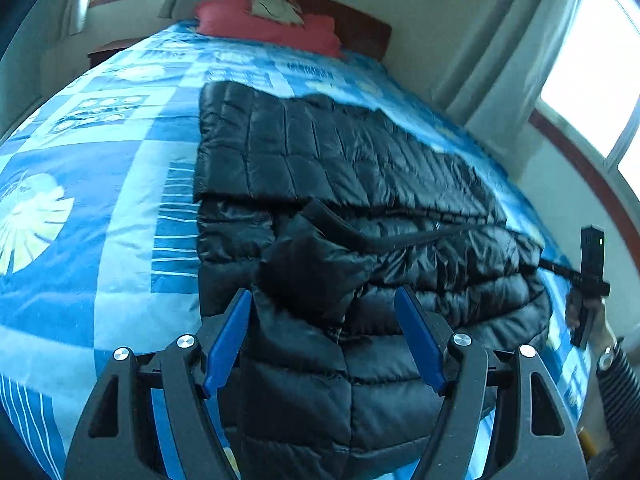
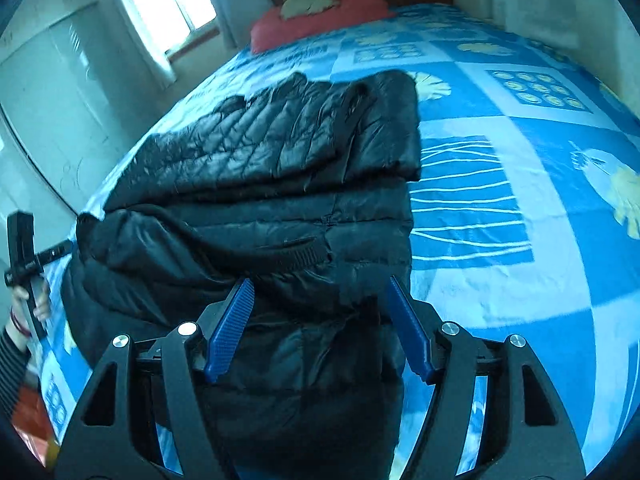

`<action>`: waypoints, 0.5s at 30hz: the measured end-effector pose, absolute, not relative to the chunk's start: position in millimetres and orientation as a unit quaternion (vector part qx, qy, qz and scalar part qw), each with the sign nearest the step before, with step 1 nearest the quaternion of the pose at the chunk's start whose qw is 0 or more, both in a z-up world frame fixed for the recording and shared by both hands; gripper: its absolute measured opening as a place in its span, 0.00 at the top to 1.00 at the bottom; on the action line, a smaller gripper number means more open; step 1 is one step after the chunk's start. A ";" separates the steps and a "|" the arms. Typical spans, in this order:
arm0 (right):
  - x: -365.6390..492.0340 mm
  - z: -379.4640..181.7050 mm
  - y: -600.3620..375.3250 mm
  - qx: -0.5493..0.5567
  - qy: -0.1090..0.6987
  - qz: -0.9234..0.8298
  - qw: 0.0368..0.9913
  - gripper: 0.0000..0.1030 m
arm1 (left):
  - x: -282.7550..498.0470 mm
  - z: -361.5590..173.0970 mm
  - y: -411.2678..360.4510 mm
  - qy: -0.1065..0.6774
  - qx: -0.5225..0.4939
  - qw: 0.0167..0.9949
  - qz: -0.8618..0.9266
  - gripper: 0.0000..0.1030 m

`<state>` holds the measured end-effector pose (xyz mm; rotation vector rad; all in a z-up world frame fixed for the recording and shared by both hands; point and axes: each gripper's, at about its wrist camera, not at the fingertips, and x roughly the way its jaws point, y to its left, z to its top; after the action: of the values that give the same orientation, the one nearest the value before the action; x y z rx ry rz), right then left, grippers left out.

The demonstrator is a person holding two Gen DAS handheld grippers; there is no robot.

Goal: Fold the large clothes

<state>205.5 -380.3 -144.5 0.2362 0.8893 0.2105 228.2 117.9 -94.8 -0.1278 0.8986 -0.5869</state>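
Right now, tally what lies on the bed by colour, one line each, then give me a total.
Black: 1, the puffer jacket, partly folded on the blue patterned bedspread.
Red: 1, the pillow at the headboard end.
Pale: 1, a light item on the red pillow; what it is I cannot tell.
Total: 3

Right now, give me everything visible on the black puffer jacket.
The black puffer jacket is glossy quilted fabric, stitched into puffy panels, with a ribbed dark band across one layer. It lies partly folded in stacked layers on the blue patterned bedspread. Both grippers stand open above its near edge; no pad presses on it.
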 end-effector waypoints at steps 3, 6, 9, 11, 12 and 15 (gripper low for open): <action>213.7 -151.8 -377.7 0.100 0.435 0.111 0.888 0.37 | 233.6 -101.9 112.1 0.437 -0.039 0.854 -0.281 0.30; 215.7 -157.2 -370.0 0.068 0.443 0.109 0.887 0.53 | 234.6 -106.9 107.5 0.441 -0.021 0.852 -0.281 0.36; 216.1 -161.6 -366.9 0.057 0.442 0.110 0.888 0.66 | 235.0 -111.1 105.9 0.444 -0.009 0.852 -0.278 0.50; 214.6 -162.4 -365.2 0.054 0.439 0.108 0.890 0.71 | 235.4 -112.2 105.5 0.444 -0.004 0.852 -0.277 0.55; 214.6 -162.8 -363.9 0.052 0.437 0.106 0.892 0.73 | 235.3 -112.1 105.5 0.443 0.000 0.853 -0.275 0.59; 210.7 -162.8 -357.6 0.038 0.431 0.096 0.896 0.78 | 234.6 -110.3 104.0 0.441 0.012 0.855 -0.272 0.61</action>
<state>210.7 -357.6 -162.8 0.0778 0.8936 0.1991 234.6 104.0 -110.3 0.0247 0.9281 -0.5729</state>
